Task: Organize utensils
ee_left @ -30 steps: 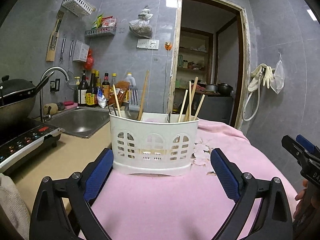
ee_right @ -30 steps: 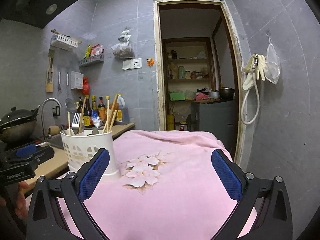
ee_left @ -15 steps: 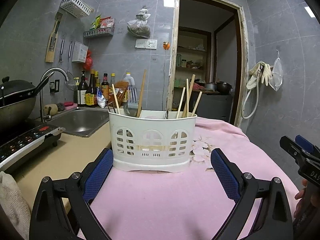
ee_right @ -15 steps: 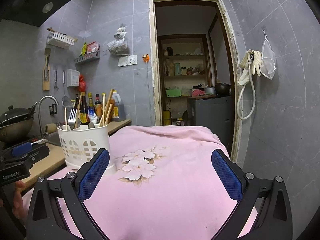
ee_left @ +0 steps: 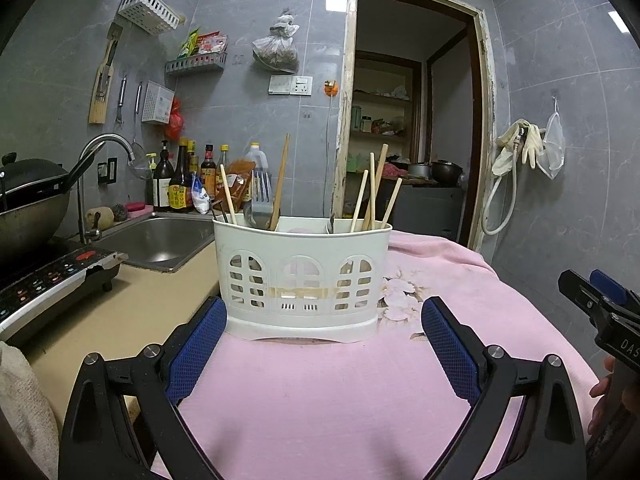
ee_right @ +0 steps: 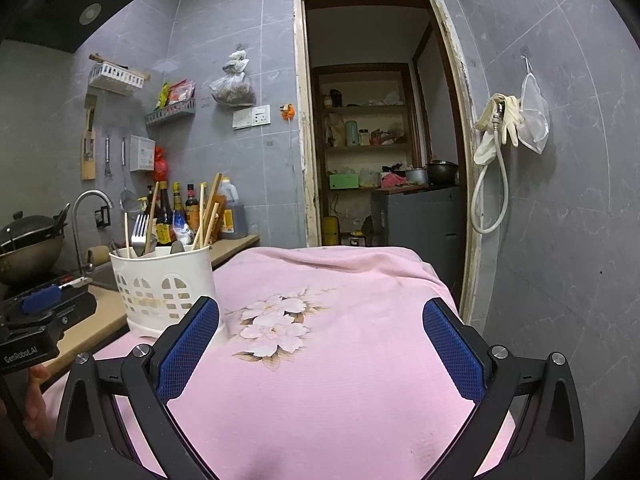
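The white utensil holder [ee_left: 302,276], filled with chopsticks [ee_left: 372,194] and a fork [ee_left: 261,192], is placed at the left edge of the pink-covered table [ee_left: 340,380]. Both the left gripper [ee_left: 320,344] and the right gripper [ee_right: 320,344] are held wide open and empty, probably because nothing remains outside.

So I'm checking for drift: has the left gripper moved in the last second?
Yes. The left gripper has tilted slightly upward: the doorway and utensil holder sit lower in its view than before.

The left wrist view looks low and level, close at the caddy [ee_left: 303,272]. The right wrist view faces the doorway [ee_right: 384,120], caddy at left. Both share the pink cloth [ee_left: 340,392].
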Available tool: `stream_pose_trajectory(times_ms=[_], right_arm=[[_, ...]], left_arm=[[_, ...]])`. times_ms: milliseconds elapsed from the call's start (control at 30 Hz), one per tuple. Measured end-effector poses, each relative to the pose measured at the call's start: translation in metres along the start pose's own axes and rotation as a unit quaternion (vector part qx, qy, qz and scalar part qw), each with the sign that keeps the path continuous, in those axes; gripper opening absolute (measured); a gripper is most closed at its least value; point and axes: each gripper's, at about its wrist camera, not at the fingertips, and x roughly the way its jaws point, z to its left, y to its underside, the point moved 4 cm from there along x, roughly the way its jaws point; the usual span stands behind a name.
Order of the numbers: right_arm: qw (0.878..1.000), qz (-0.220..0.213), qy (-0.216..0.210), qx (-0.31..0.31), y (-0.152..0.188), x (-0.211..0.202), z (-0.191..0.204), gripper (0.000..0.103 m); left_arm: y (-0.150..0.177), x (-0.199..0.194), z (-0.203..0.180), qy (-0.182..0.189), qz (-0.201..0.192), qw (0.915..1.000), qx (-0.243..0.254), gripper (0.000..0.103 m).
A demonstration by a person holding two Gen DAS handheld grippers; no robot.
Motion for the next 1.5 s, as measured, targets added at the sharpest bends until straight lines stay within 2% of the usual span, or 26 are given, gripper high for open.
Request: stream_pose_trajectory(times_ms=[1500], right_arm=[[1.000,0.005,-0.004,0.005,0.0030,0.0019,0.0030,0.103]], left_arm=[[0.0019,0.0013,0.0019,0.003,0.004,1.0000,-0.004,0.096]])
